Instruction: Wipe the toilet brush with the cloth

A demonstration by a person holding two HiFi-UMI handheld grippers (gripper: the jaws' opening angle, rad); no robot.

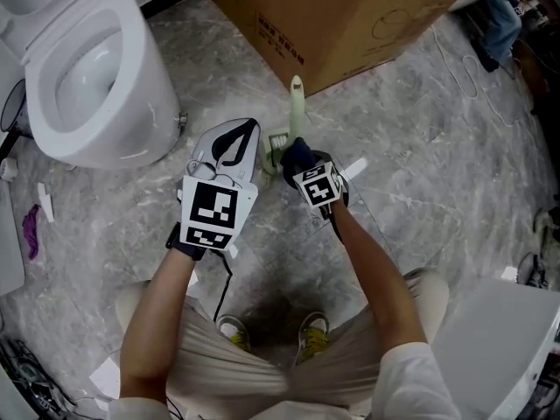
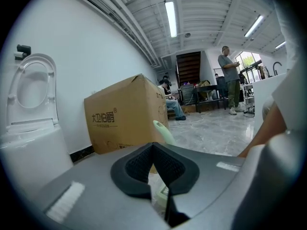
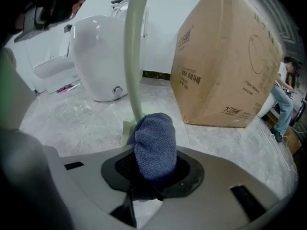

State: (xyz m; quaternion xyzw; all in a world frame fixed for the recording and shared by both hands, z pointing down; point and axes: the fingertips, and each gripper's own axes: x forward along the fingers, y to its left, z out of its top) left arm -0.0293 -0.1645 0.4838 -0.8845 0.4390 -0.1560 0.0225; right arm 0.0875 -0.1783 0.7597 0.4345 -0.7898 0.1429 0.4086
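Cloth [image 3: 156,145], blue, wadded and clamped tight in right gripper [image 3: 152,171], right up against lower handle of toilet brush [image 3: 133,56]. Brush upright on floor [image 1: 402,156] between toilet [image 1: 131,86] and cardboard box [image 1: 332,16]. Left gripper [image 2: 154,152] pinched closed, empty, just beside.

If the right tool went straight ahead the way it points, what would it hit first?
Most likely the toilet brush, whose pale green handle stands just beyond the cloth gripped by the right tool.

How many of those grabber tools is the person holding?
2. The left gripper sits beside the toilet brush; the right gripper grips a blue cloth close to it.
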